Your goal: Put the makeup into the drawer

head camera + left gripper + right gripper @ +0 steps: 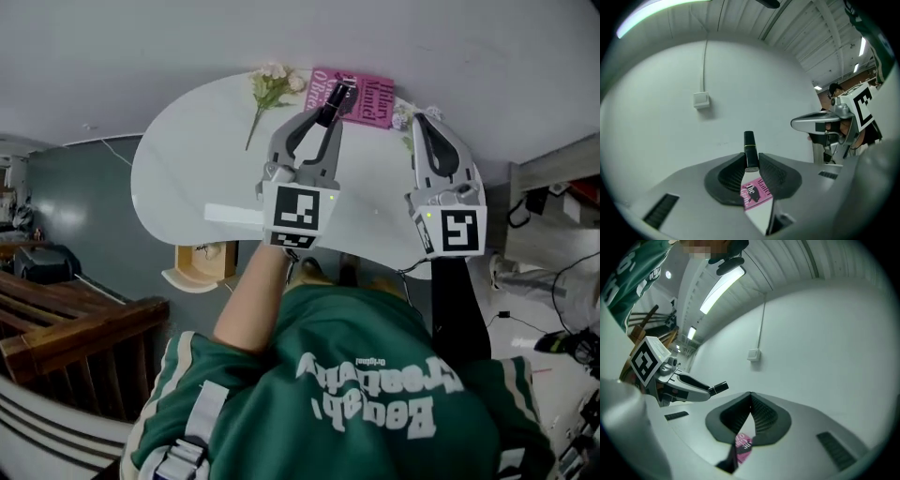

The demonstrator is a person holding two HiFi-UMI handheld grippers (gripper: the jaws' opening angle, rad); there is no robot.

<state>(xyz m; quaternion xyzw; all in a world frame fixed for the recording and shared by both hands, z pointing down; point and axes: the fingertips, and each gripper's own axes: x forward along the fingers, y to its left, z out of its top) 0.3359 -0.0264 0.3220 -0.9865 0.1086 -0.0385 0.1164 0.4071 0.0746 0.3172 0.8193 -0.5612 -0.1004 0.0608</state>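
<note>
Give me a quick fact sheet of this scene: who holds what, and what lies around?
Left gripper: shut on a black makeup tube, held over the table
Right gripper: shut, empty
Table: white, oval
On it: pink book, flower sprig
Drawer: pulled out under the table's edge

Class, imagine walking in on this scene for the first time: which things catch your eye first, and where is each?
First, the slim black makeup tube with a gold band, clamped in the left gripper above the white table. Next, the pink book at the table's far edge, with a flower sprig beside it. The right gripper is shut and empty, and a wood-lined drawer stands open at the table's near left.
</note>
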